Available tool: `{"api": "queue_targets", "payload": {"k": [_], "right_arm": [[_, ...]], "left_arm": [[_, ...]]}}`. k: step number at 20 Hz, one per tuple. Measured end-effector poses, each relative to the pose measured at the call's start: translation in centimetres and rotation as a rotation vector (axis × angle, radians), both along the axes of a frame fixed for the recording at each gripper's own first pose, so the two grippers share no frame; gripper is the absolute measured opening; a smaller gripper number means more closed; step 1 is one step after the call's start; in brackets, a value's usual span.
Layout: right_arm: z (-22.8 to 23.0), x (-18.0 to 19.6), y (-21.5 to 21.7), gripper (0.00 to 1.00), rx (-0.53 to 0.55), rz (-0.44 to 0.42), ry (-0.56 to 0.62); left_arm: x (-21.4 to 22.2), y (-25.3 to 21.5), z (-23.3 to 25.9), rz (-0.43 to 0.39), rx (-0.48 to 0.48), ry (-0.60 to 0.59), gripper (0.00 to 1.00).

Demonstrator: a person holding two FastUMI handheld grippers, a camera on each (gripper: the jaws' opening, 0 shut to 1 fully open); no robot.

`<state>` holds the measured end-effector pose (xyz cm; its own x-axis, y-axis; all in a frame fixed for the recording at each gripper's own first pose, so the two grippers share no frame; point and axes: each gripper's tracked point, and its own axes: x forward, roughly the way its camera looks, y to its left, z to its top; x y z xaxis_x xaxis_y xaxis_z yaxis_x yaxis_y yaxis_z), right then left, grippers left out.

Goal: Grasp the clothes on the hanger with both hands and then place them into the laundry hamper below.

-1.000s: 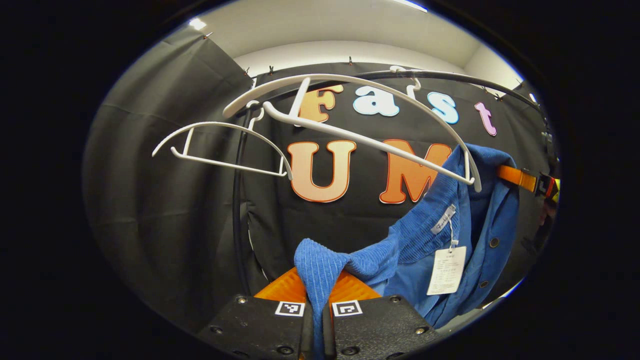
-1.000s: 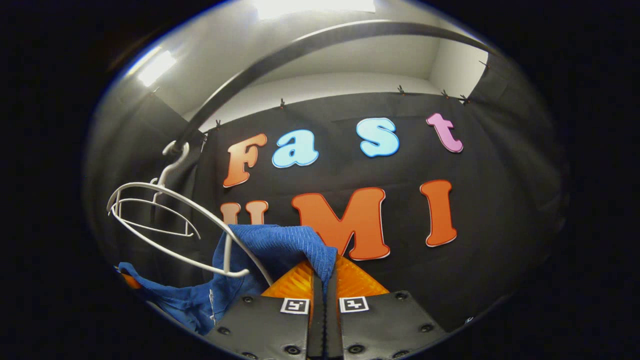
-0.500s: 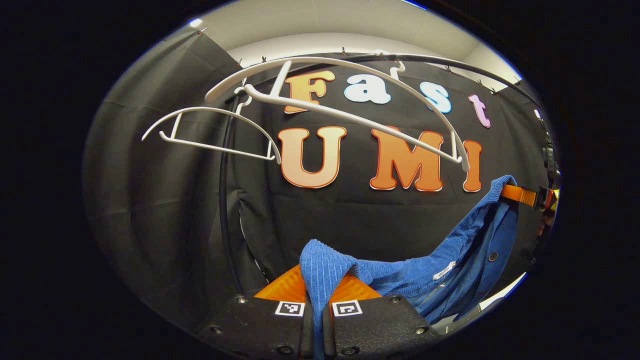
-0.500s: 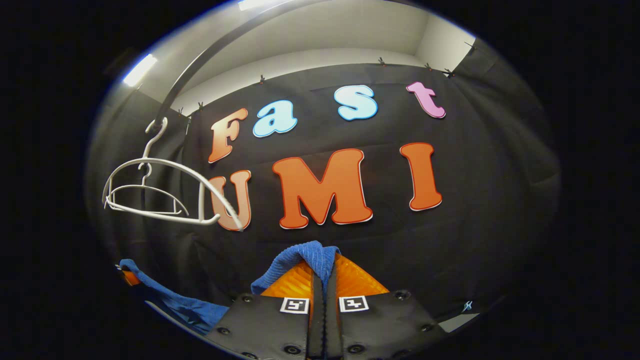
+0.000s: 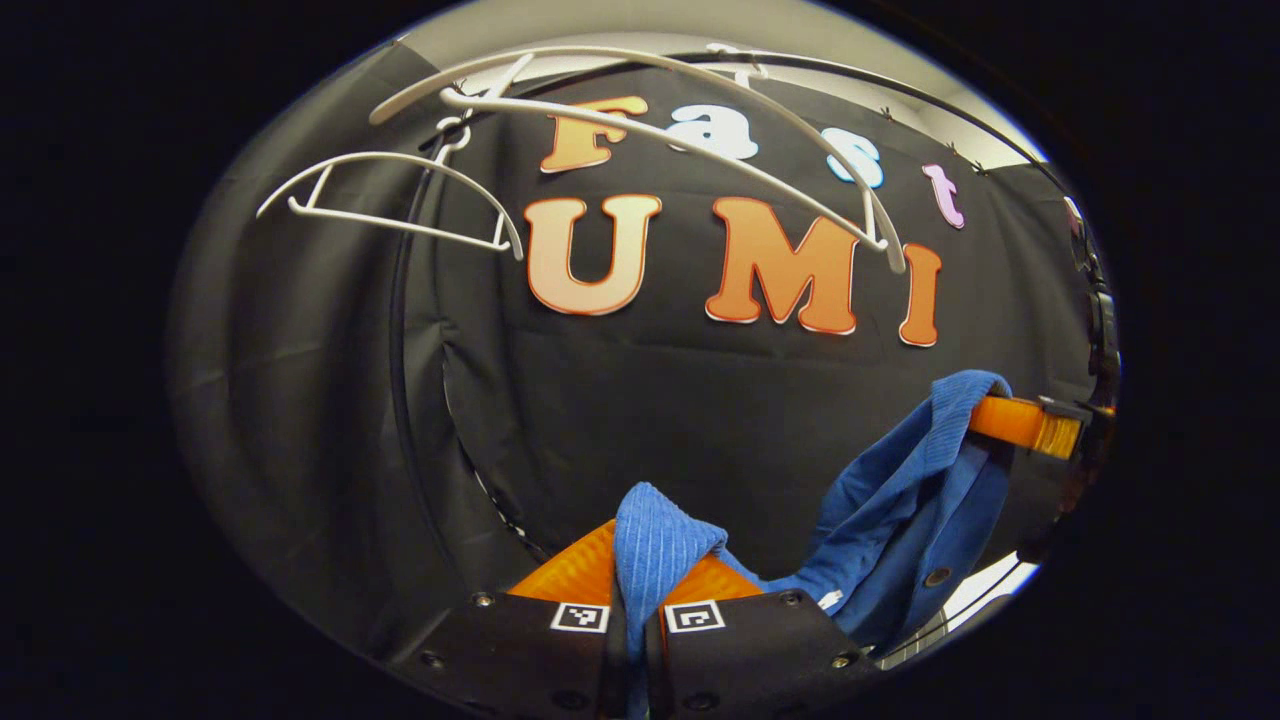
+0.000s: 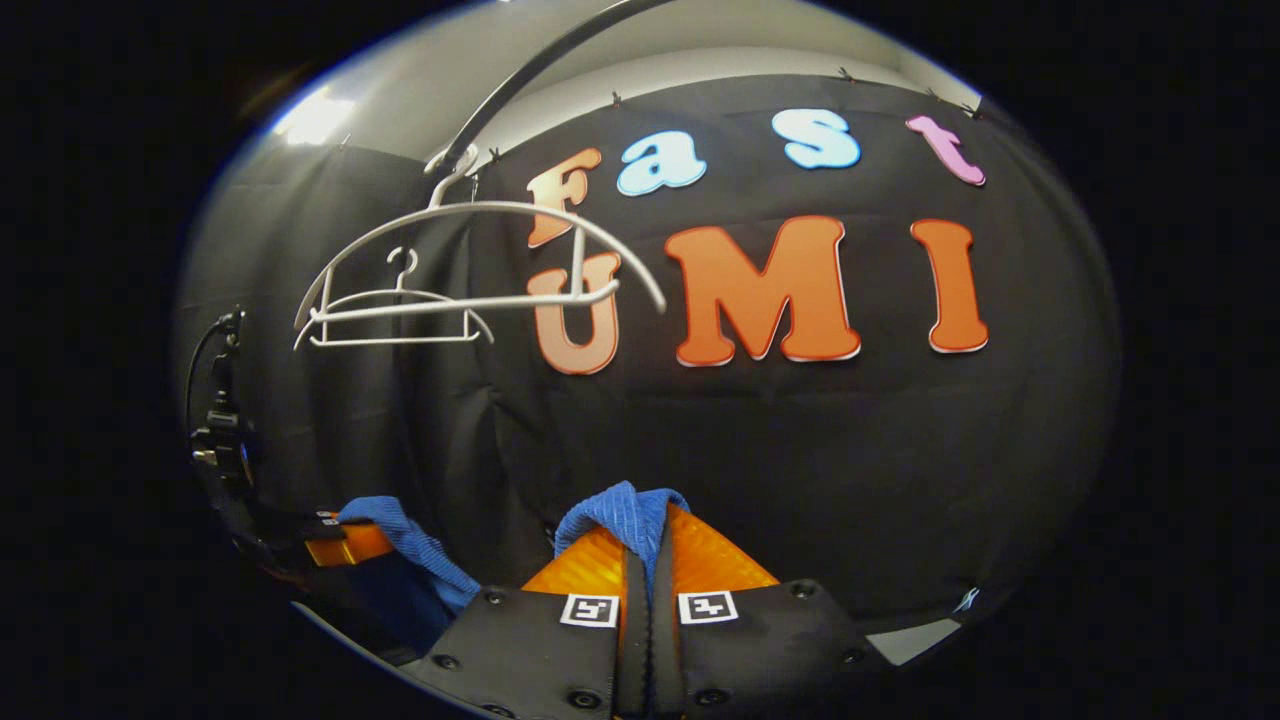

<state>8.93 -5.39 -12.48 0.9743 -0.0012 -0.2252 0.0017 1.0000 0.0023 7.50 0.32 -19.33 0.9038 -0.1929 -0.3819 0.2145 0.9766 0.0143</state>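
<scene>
- My left gripper (image 5: 634,590) is clamped on a fold of the blue garment (image 5: 900,500); in the left gripper view the ribbed cloth bunches up between the two orange fingers (image 5: 570,575) and drops into the slit between the black finger bases.
- From that pinch the garment runs low and to the right, then climbs to the right gripper (image 5: 1010,420), whose orange fingers grip its other end at the edge of the view. A dark button shows on the smooth panel that hangs beneath.
- In the right gripper view, my right gripper (image 6: 640,560) has its jaws closed on a small ridge of the same ribbed blue cloth (image 6: 625,515). The left gripper (image 6: 345,545) shows low at the left with blue fabric draped over its fingers.
- Both white hangers (image 5: 640,130) hang bare from the black rail (image 5: 900,85), well above the garment, the larger in front of the smaller one (image 5: 390,195).
- Writing I can read: none on the garment. A small white tag peeks out near the hem (image 5: 828,598), too small to make out. Each finger base carries a square black-and-white marker (image 6: 588,609).
- I see no laundry hamper from here.
</scene>
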Motion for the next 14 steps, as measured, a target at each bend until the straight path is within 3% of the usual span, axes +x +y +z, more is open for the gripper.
{"api": "queue_targets", "payload": {"k": [7,14], "right_arm": [[-12.0,-2.1,3.0,0.09,0.070,0.017,0.291],[-23.4,-6.1,4.8,0.09,0.183,-0.059,0.608]], "left_arm": [[-3.7,0.4,-9.1,0.036,-0.018,0.272,0.07],[-9.0,0.1,-17.7,0.025,-0.010,0.553,0.08]]}}
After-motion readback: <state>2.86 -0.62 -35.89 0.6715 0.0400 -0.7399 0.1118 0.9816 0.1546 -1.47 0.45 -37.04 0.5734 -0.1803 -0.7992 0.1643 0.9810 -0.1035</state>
